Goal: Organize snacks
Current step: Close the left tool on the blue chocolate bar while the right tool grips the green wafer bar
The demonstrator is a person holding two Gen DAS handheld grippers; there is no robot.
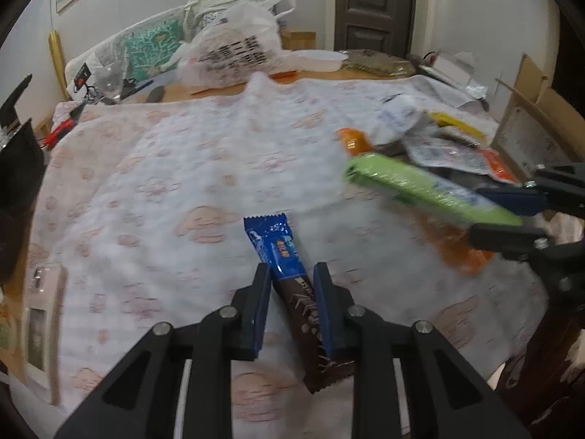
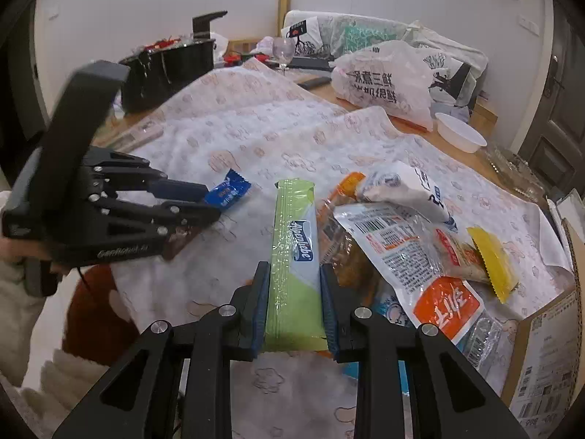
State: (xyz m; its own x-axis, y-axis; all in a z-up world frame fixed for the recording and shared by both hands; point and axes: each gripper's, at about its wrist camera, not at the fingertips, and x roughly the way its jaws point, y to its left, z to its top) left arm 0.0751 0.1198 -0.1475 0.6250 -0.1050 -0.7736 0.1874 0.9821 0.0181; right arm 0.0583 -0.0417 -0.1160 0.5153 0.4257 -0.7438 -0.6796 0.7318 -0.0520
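A blue-and-brown snack bar (image 1: 278, 245) lies lengthwise between the pads of my left gripper (image 1: 291, 269), which is shut on it just above the flowered tablecloth (image 1: 182, 168). The right wrist view shows the same left gripper (image 2: 212, 203) at the left, the bar's blue end (image 2: 228, 192) sticking out past its tips. My right gripper (image 2: 294, 267) is shut on a long green Alpenliebe candy pack (image 2: 294, 241). In the left wrist view that pack (image 1: 420, 183) is at the right, held in the right gripper (image 1: 479, 214). A heap of several snack packets (image 2: 402, 241) lies just right of the green pack.
A printed plastic bag (image 2: 384, 80), a white bowl (image 2: 460, 131), a wine glass (image 2: 283, 51) and a black pot (image 2: 168, 69) stand along the table's far side. An open cardboard box (image 2: 548, 366) is at the right edge. A fluffy white sleeve (image 2: 22, 278) is behind the left gripper.
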